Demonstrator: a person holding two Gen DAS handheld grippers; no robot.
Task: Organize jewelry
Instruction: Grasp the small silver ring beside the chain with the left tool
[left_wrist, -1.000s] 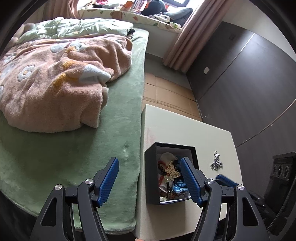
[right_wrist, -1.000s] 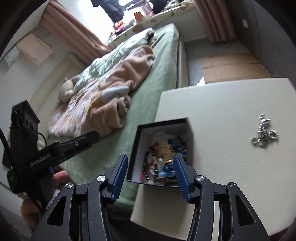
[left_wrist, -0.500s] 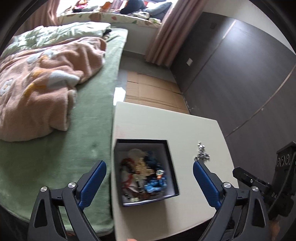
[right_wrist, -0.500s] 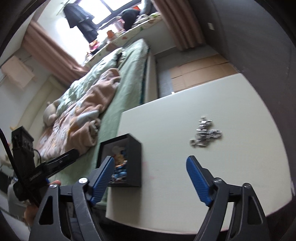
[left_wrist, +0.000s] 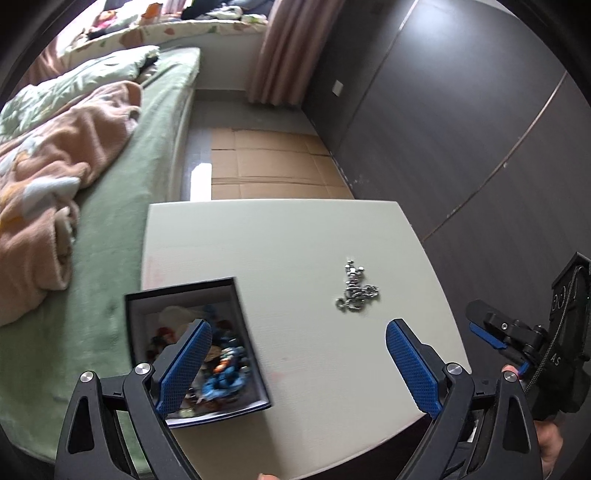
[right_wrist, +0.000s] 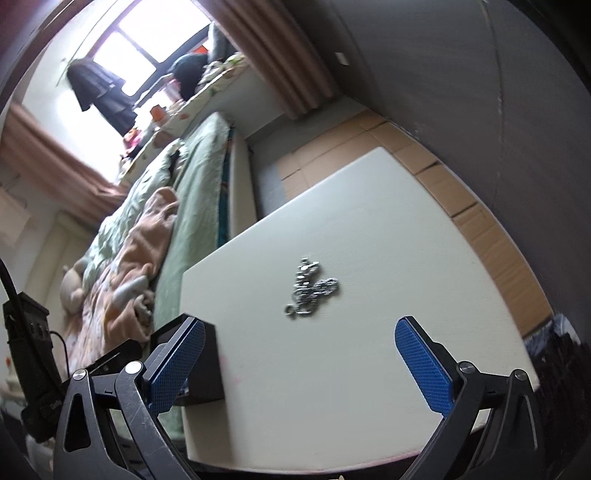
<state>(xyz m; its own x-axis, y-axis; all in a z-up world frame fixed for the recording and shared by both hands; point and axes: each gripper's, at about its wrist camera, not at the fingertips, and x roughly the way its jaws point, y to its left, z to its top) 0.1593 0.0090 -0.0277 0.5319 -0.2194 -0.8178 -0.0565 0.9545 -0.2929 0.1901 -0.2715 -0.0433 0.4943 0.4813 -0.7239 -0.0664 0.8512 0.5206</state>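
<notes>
Bedroom, pale desk (left_wrist: 280, 236) beside bed (left_wrist: 122, 206). L gripper (left_wrist: 295, 360) & R gripper (right_wrist: 299, 362): jaws wide open, nothing held. Silver chain (right_wrist: 310, 290) lies loose mid-desk, well apart from black box (left_wrist: 236, 306); most jewelry looks boxed already, chain left. L view shows box contents; R view only its outer wall.

Between the blue cross-hatched pads (right_wrist: 424, 369) of the black right gripper (right_wrist: 299, 365) lies a shiny silver chain tangle (right_wrist: 310, 288) on the pale cream tabletop (right_wrist: 388, 258); beside the left pad sits a black square box (left_wrist: 195, 343) with white lining, holding blue, orange and red pieces. Beyond, a peach fleece blanket (left_wrist: 55, 177) with white and yellow flowers covers sage-green bedding (left_wrist: 122, 206)
</notes>
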